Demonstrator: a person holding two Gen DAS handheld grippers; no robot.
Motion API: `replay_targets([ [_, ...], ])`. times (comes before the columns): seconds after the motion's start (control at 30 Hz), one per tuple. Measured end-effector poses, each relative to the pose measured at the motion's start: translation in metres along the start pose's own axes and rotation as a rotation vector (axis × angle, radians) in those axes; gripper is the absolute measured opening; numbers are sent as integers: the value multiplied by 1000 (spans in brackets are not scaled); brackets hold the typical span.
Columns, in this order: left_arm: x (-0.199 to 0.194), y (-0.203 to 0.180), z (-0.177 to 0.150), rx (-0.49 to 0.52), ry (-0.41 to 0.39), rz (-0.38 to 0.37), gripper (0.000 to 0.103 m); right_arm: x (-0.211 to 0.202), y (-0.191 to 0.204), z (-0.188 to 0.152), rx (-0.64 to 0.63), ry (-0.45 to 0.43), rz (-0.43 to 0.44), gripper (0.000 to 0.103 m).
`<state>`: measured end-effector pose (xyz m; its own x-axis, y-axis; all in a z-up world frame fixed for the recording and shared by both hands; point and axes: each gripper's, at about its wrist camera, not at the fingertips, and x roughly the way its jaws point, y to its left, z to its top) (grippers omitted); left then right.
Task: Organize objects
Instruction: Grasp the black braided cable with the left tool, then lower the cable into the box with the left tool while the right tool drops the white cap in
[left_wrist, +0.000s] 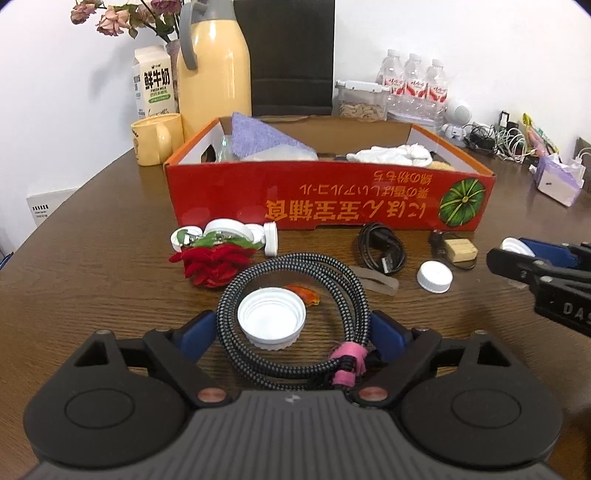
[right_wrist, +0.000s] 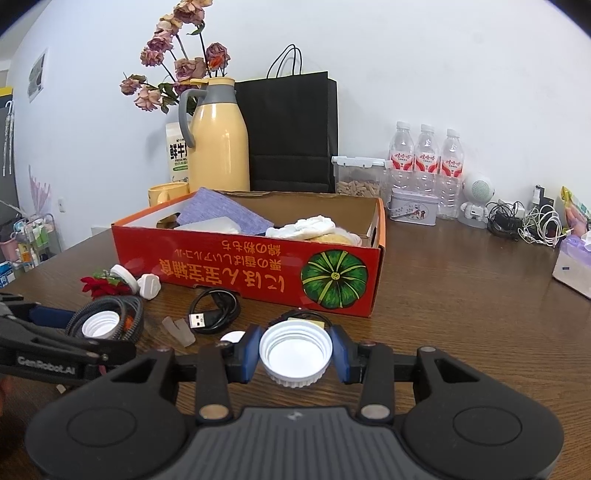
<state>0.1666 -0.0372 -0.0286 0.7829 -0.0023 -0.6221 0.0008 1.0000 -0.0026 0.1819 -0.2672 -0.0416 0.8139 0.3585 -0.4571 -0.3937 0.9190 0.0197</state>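
A coil of black-and-white braided cable (left_wrist: 347, 284) with a pink tie lies on the wooden table (left_wrist: 92, 288), with a white cap (left_wrist: 271, 321) mouth-up inside it. My left gripper (left_wrist: 293, 326) is open around the coil. Its blue pads (left_wrist: 199, 332) stand close at both sides of the coil, which looks unsqueezed. My right gripper (right_wrist: 295, 354) is shut on another white cap (right_wrist: 295, 349), held mouth-up just above the table. It shows at the right edge of the left wrist view as well. Behind stands the red cardboard box (left_wrist: 332, 199) with cloths inside.
A red fabric rose (left_wrist: 214, 266), a cluster of white caps (left_wrist: 229, 232), a black USB cable (left_wrist: 382, 249), a loose white cap (left_wrist: 434, 276) and a small beige plug (left_wrist: 460, 250) lie before the box. A yellow jug (right_wrist: 218, 147), mug, milk carton, black bag and water bottles (right_wrist: 424, 162) line the back.
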Motion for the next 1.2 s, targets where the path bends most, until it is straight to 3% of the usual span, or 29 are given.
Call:
replay_targets([
  [0.37, -27, -3, 22, 33, -98, -54, 89, -9, 11, 5, -46, -57, 3, 39],
  [0.67, -33, -3, 71, 49, -193, -75, 89, -5, 25, 45, -88, -126, 39, 39],
  [0.83, -15, -1, 105, 36, -227, -65, 89, 18, 28, 75, -101, -147, 35, 39],
  [1.2, 60, 8, 158, -53, -210, -45, 89, 105, 21, 124, -104, -113, 0, 39],
])
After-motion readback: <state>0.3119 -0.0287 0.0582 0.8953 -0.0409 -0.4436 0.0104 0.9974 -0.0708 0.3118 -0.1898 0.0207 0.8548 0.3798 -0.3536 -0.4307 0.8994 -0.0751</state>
